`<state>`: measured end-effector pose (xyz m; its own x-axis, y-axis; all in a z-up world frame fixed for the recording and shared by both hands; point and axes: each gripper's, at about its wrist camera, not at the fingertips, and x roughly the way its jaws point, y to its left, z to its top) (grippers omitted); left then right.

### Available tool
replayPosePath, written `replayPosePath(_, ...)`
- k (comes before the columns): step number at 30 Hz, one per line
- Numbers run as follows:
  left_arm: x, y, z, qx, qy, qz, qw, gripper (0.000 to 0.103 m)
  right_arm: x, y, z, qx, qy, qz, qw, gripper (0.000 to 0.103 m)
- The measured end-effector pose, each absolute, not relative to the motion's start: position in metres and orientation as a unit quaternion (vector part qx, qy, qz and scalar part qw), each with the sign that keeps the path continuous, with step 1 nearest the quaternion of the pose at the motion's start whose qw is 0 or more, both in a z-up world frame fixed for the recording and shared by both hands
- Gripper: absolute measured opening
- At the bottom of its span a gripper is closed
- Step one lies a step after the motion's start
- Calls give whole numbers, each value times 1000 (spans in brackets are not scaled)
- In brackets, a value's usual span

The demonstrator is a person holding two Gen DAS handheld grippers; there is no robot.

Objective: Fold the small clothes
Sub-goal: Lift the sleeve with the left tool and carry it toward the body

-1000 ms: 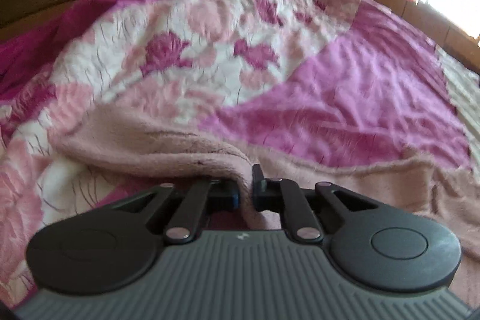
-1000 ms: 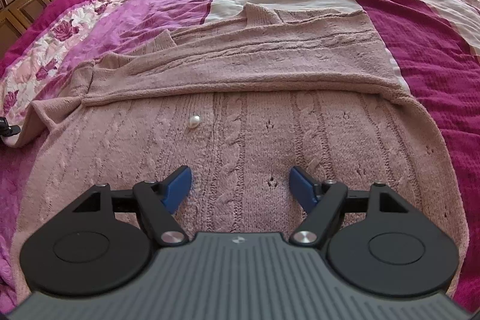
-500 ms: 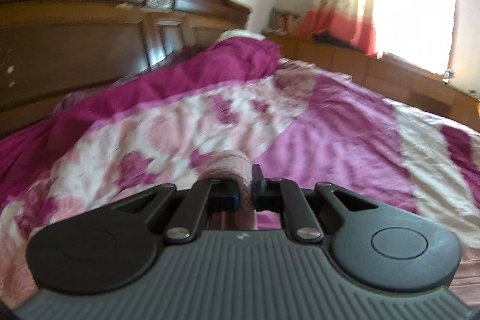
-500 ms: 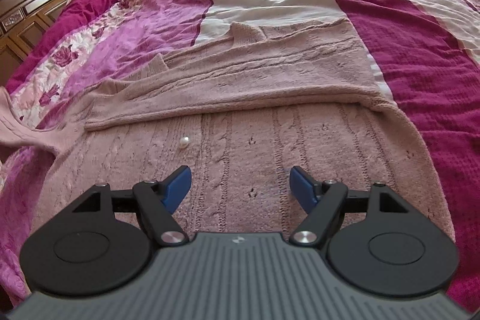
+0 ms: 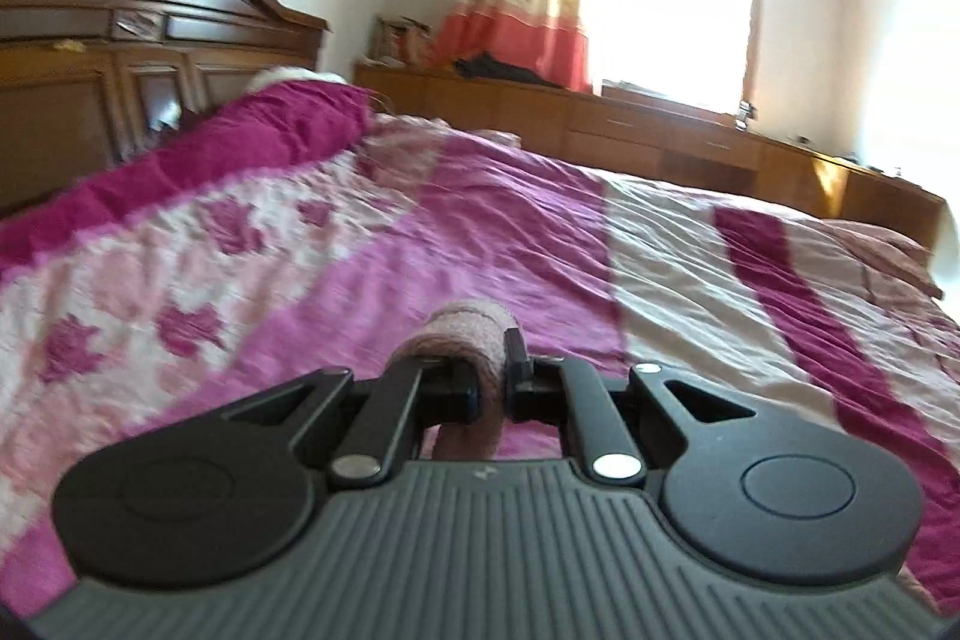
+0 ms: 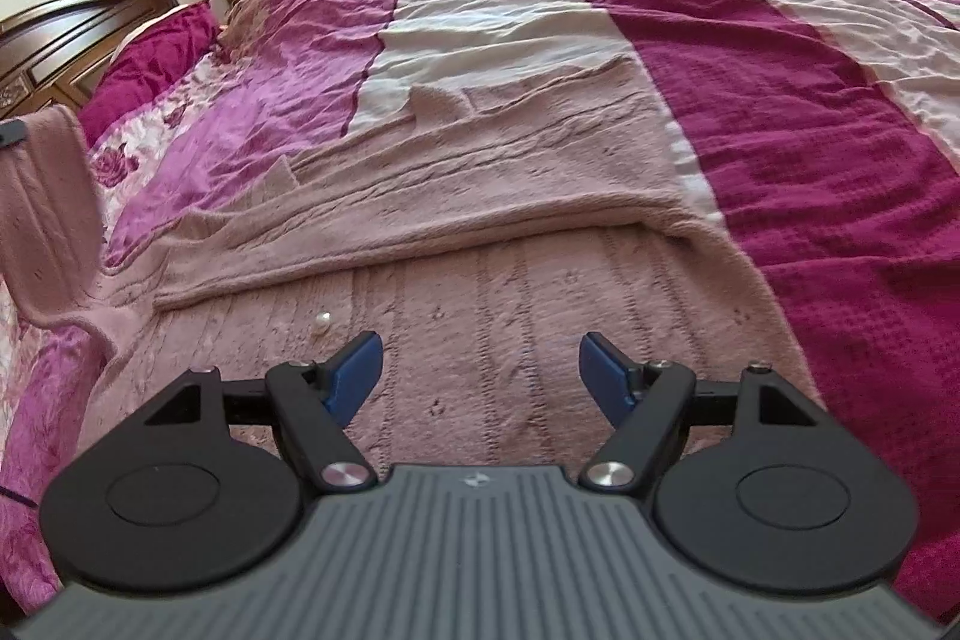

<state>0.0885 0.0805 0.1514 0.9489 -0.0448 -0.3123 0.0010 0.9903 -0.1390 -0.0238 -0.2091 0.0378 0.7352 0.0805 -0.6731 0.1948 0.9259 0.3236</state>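
Folding is under way but far from finished on the dusty-pink cable-knit sweater (image 6: 492, 244), which lies spread on the striped magenta bedspread (image 6: 810, 112) of a wide bed. One part of it, by the look a sleeve (image 6: 456, 172), already lies folded across the body as a long band running from the left to the right edge of the right wrist view. The other sleeve (image 6: 45, 208) is up off the bed at the far left of that view, hanging as a pink sheet from the left gripper (image 5: 493, 388), whose fingers are pressed together on a bunched roll of the knit. The right gripper (image 6: 480, 370) hovers over the lower body of the sweater with its blue pads spread wide and nothing between them; a small pearl button (image 6: 323, 322) sits just ahead of its left pad.

Judging from this, the raised sleeve has yet to be laid over the body, and the lengthwise fold is still to do.

The sweater's long axis runs away from the right camera, toward the far side of the bed; which end is the collar I cannot tell
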Motion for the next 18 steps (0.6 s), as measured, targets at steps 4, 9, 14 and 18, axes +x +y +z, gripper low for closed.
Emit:
replayPosePath(4,94,51,131,-60,184,-37,980,10,-27,-218,35,201,362,-40,909,78)
replayPosePath(9,99,17,98,-33,219,-64,973,10,-30,-221,32,207,362,-44,908,78)
replayPosePath(14,99,-8,61,-2,264,-77,961,10,-32,-227,30,215,359,-46,907,78)
replayPosePath(18,97,-20,42,17,288,-87,953,10,-32,-231,26,223,362,-47,904,78)
